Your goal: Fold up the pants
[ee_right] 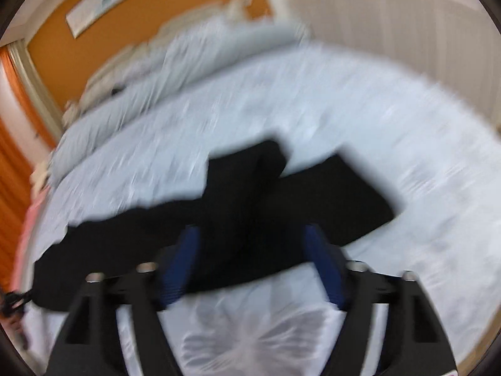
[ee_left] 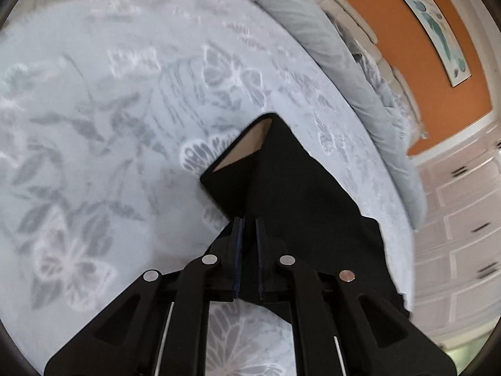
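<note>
Bedroom, orange wall (ee_left: 407,47), framed picture (ee_left: 435,25), white panelled cabinets (ee_left: 463,228). Bed (ee_left: 94,125): pale blue cover with butterfly print; pillows (ee_left: 319,37) along far edge. Pants (ee_left: 281,188), black, lying on the bed; pale lining shows at one open end. Left tool (ee_left: 249,222): fingers nearly together, pinching the pants fabric. Right tool (ee_right: 250,232): fingers spread wide, over the pants (ee_right: 250,194); view blurred.

pants (ee_left: 300,194): matt black cloth | bedspread (ee_left: 125,94): soft printed cloth | tongs (ee_left: 249,228): matt black plastic
</note>
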